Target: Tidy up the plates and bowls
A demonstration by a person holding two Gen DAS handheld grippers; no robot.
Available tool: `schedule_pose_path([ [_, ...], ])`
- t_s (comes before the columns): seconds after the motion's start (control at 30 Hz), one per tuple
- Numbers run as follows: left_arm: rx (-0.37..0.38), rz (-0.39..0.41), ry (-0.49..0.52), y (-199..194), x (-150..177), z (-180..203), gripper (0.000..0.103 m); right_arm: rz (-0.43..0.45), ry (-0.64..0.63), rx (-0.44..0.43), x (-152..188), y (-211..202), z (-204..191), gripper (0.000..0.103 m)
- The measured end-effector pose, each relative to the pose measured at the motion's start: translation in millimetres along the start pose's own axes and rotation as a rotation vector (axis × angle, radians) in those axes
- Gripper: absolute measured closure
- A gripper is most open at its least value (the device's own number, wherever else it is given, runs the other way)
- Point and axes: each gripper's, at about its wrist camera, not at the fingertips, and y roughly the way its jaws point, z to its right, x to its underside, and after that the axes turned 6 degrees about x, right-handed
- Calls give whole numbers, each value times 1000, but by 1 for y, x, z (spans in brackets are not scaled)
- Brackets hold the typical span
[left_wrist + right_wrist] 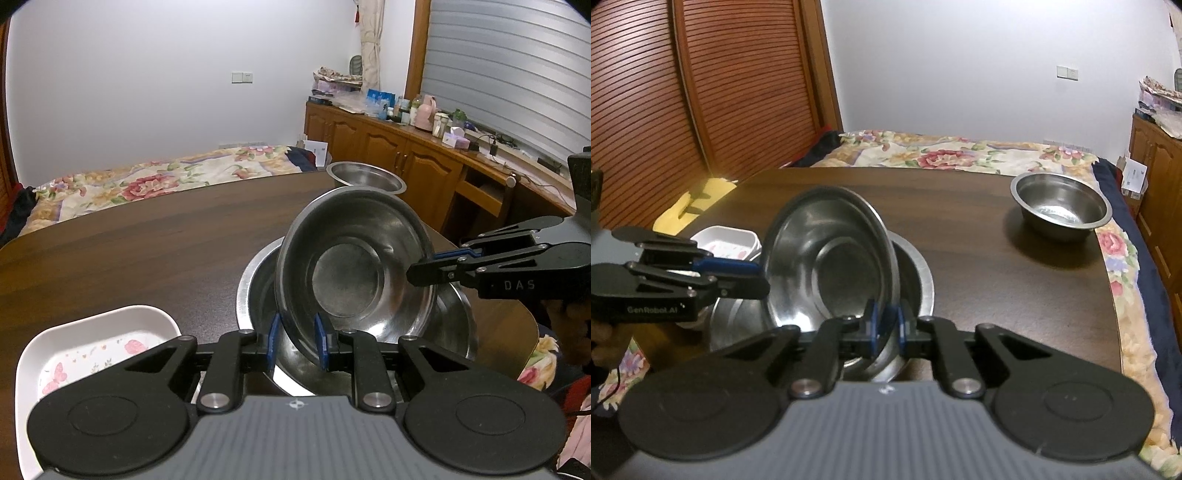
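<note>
A tilted steel bowl (354,258) is clamped at opposite rims by the left hand-held gripper (297,341) and right hand-held gripper (886,326), over a larger bowl (454,314) on the desk (129,240). The louvred door (701,92) is seen only in the right view.

Domestic bedroom: bed with floral quilt (960,155), wooden cabinets (388,155) cluttered with toiletries, louvred wardrobe doors (701,92), tied-back curtain (371,44).

A shiny steel bowl (354,258) stands tilted on edge inside a larger steel bowl (450,325). A third steel bowl (1060,206) sits upright at two o'clock; a white floral dish (92,350) lies at eight o'clock.
</note>
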Motion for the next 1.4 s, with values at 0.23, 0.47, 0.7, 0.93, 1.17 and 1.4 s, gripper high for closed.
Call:
schedule_pose_path([
  [0.23, -1, 7, -11, -3, 1, -1, 79, -19, -38, 3, -3, 1, -2, 93],
  [0.47, -1, 7, -12, -3, 2, -1, 79, -35, -76, 22, -7, 6, -7, 92],
  [0.7, 6, 7, -15, -2, 2, 0, 79, -37, -98, 35, -6, 11, -11, 90],
  [0.93, 8, 8, -19, 0, 3, 1, 79, -10, -68, 31, -3, 9, -6, 90],
  [1.17, 6, 8, -16, 0, 3, 2, 79, 25, -26, 36, -4, 9, -3, 89],
  [1.4, 1, 9, -18, 1, 1, 4, 79, 58, -4, 37, -4, 5, 0, 89],
])
